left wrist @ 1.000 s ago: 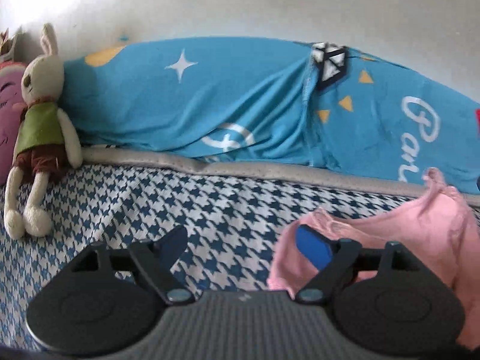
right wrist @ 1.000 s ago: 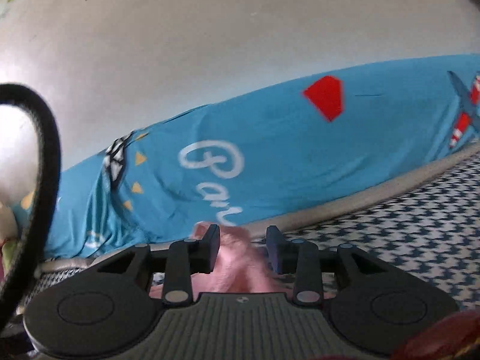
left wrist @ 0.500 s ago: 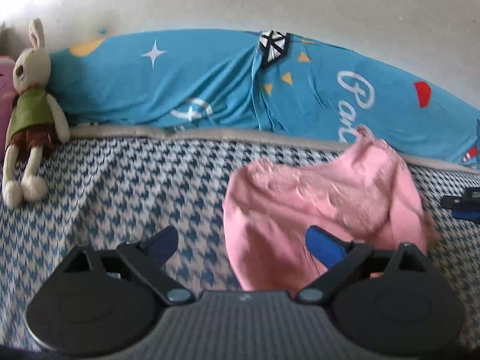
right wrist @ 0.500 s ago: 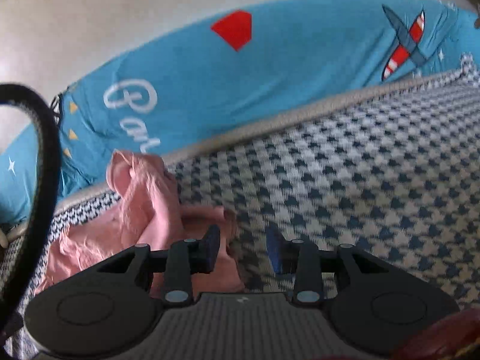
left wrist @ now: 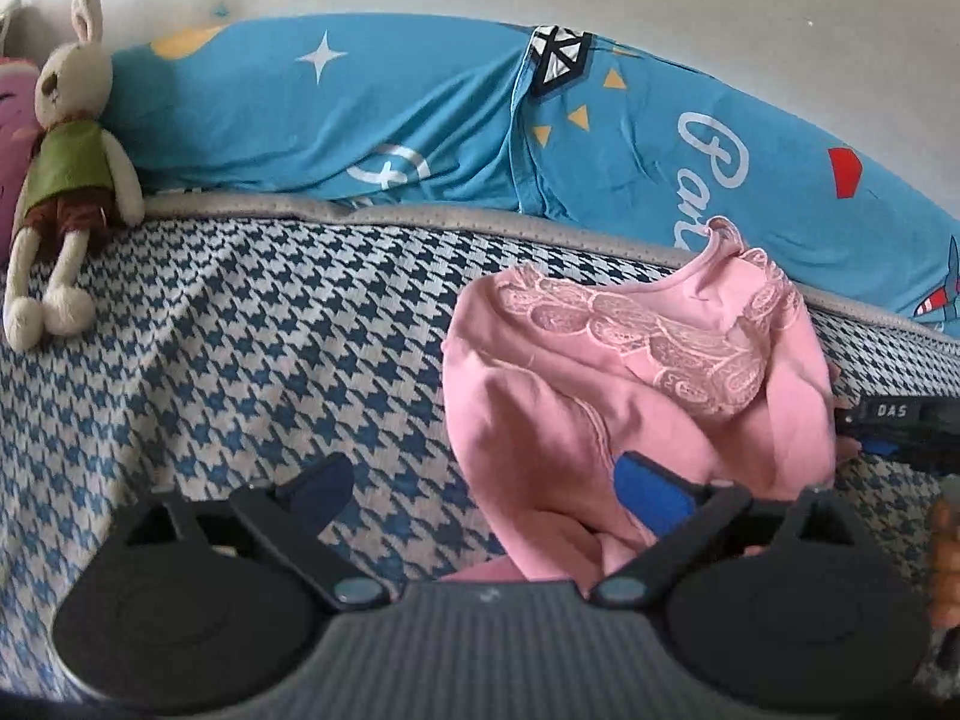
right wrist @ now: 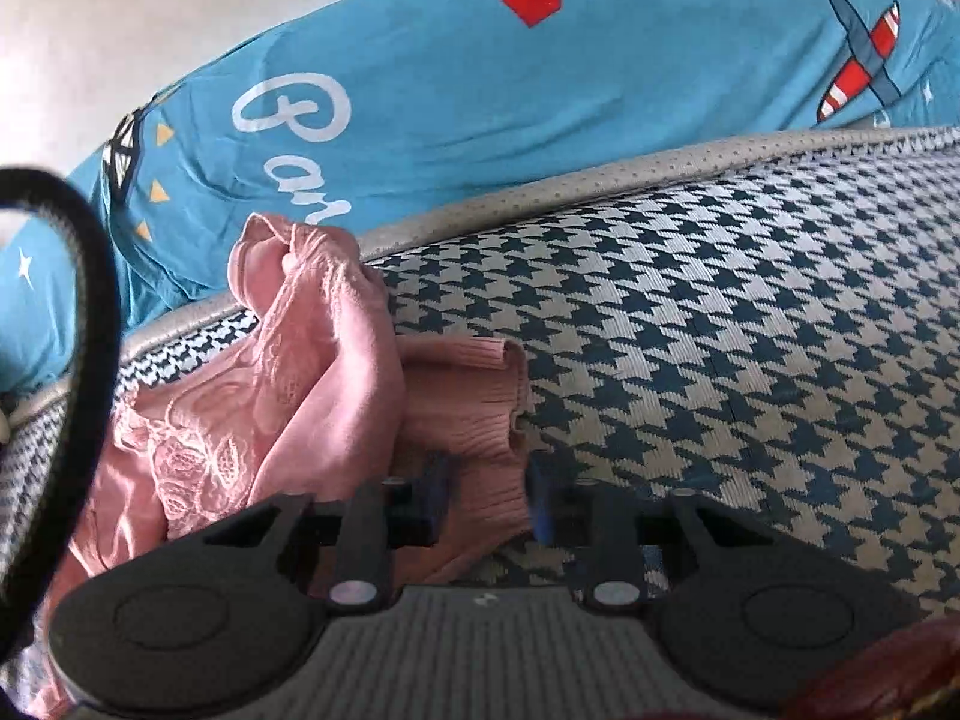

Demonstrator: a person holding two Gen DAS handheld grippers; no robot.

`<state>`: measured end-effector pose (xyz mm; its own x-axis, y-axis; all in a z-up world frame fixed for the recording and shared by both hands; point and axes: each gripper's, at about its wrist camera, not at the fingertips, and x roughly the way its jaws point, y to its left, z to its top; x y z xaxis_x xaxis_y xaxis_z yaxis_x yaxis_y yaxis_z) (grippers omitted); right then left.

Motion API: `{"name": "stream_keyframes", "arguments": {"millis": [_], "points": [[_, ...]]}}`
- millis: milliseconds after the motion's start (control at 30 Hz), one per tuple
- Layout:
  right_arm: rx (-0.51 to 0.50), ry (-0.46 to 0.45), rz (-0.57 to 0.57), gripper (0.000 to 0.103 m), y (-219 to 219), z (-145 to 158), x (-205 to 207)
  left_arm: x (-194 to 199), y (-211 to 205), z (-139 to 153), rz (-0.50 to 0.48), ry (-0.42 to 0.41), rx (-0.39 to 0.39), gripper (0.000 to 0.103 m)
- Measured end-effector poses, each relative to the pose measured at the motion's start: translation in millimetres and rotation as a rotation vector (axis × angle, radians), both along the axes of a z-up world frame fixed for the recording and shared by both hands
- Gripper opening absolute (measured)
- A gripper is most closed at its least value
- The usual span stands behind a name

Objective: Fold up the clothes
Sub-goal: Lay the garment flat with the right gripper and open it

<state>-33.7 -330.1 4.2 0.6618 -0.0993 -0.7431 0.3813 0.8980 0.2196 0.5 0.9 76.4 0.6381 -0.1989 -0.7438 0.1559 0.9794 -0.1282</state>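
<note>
My right gripper (right wrist: pixel 487 495) closing on ribbed cuff (right wrist: pixel 474 402) of pink top (left wrist: pixel 606 396), cuff between fingers, pads not yet pressing; my left gripper (left wrist: pixel 483 483) spread wide, holding nothing; top lies crumpled on houndstooth mat (left wrist: pixel 240 324) near blue sheet (left wrist: pixel 372 114); risk: thin cuff slips out, or mat pinched too; count: one top, one plush rabbit (left wrist: pixel 66 162), two grippers.
</note>
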Motion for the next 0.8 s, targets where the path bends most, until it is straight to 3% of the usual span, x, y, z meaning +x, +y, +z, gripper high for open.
{"name": "stream_keyframes", "arguments": {"millis": [67, 267, 467, 667, 800], "points": [[0.010, -0.012, 0.001, 0.010, 0, 2, -1, 0, -1, -2, 0.003, -0.001, 0.009, 0.100], [-0.026, -0.098, -0.078, 0.008, -7, 27, -11, 3, 0, -9, 0.015, 0.013, 0.017, 0.101], [-0.213, -0.169, -0.240, 0.008, -16, 60, -29, 2, 3, -11, 0.025, 0.010, 0.023, 0.103], [-0.337, -0.121, -0.427, 0.010, -24, 62, -36, 2, 8, -10, 0.060, 0.004, 0.031, 0.103], [-0.297, -0.140, -0.420, 0.011, -26, 63, -39, 5, 10, -9, 0.084, 0.002, 0.039, 0.103]]}}
